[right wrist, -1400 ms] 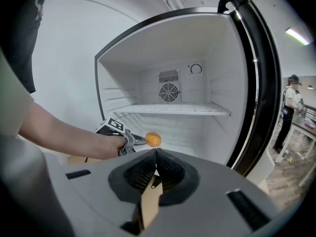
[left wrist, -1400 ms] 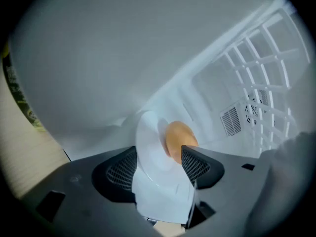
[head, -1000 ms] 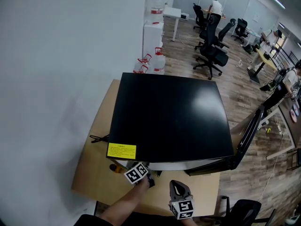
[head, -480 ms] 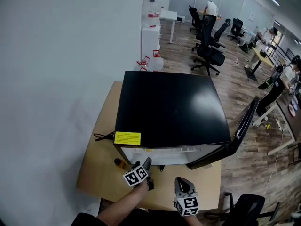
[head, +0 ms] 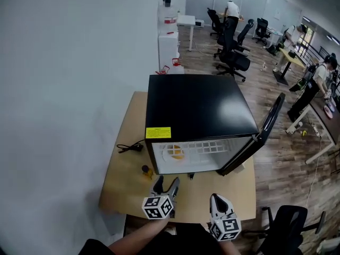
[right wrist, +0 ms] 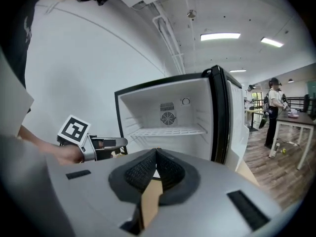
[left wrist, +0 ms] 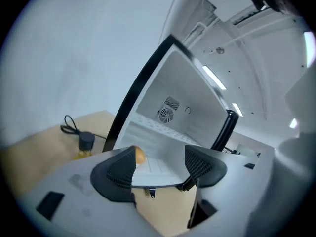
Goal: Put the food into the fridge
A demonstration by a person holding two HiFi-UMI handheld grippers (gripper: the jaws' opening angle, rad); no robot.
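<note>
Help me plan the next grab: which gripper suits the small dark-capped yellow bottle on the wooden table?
Left, probably. The left gripper is open and nearer the small dark-capped yellow bottle; the right gripper is shut and farther off.

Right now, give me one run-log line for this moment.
fridge: door open | left gripper: open, empty | right gripper: shut, empty | orange item: inside fridge | small bottle: on table, outside fridge

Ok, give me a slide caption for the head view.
Boxy black mini fridge open on a wooden table; left gripper open, right gripper shut.
</note>
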